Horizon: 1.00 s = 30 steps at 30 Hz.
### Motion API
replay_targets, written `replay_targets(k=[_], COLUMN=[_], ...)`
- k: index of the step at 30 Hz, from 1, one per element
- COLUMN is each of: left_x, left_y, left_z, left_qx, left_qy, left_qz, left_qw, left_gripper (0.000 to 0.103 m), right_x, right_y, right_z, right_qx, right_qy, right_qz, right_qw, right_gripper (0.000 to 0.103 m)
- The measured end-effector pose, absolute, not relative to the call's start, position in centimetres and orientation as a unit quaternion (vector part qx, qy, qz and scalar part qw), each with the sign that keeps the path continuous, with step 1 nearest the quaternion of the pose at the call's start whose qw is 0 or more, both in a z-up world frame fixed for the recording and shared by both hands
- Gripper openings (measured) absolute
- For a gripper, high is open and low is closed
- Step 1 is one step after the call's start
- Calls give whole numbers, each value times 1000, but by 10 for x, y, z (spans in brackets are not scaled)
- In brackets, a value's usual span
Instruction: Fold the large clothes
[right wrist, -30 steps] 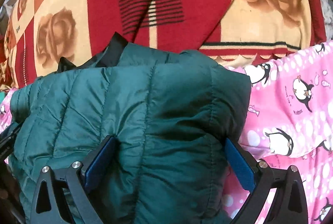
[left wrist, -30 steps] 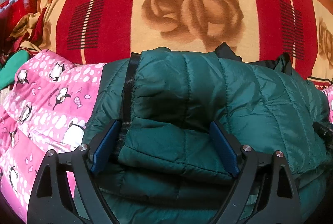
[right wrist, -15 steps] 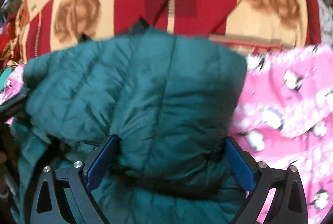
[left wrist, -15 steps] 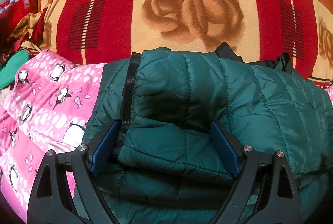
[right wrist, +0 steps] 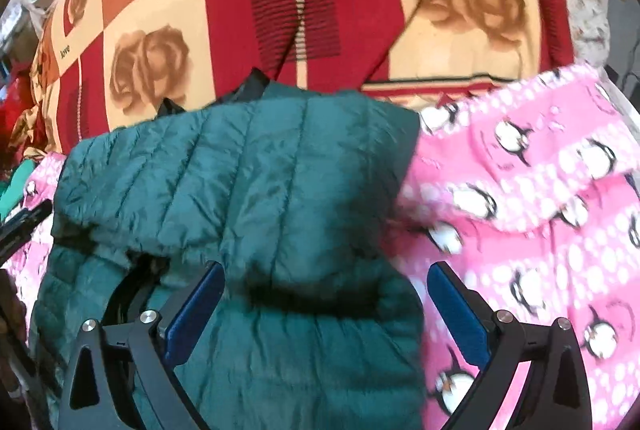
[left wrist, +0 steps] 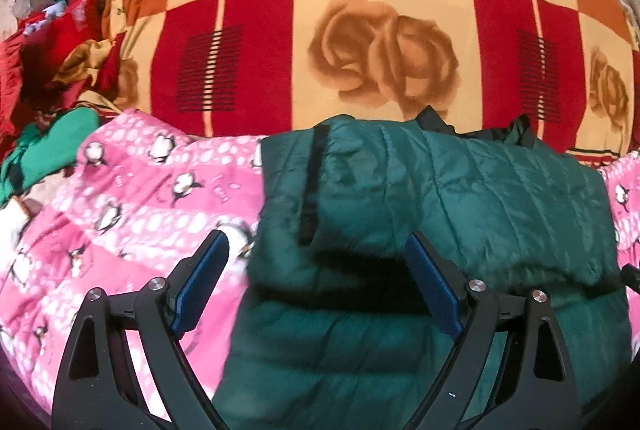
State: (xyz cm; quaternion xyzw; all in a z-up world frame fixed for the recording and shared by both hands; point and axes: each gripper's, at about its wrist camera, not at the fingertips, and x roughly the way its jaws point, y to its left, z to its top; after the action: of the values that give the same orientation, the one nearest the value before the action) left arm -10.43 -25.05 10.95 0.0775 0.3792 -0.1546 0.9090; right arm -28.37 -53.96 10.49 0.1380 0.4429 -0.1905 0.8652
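Blue pads lined the black fingers of both grippers, which occupied the lower edge of each wrist view. The left gripper stood with its jaws spread wide and held nothing; its left finger hung over the pink penguin-print blanket and its right finger over the green quilted jacket. The right gripper was likewise spread wide and empty, its left finger over the green quilted jacket and its right finger over the pink penguin-print blanket. The jacket lay folded at the centre of both frames, an upper layer doubled over a lower one, with a dark shadowed fold line just beyond the fingertips. A black zipper strip ran down its left portion in the left wrist view. Beyond the jacket, a red, orange and cream rose-patterned blanket filled the upper frame. A heap of red and green cloth sat at the upper left.
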Motion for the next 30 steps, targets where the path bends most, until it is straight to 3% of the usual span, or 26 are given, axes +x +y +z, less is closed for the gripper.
replay_targets(k=[30], left_x=[-209], left_y=[-179], left_z=[90], left_qx=[93], left_qy=[418], left_qz=[-155], left_qw=[890], left_gripper=[90], right_x=[-403], right_y=[-501], right_z=[91], right_qx=[144], right_qy=[480], right_qz=[-185], right_qw=[845], right_gripper=[100])
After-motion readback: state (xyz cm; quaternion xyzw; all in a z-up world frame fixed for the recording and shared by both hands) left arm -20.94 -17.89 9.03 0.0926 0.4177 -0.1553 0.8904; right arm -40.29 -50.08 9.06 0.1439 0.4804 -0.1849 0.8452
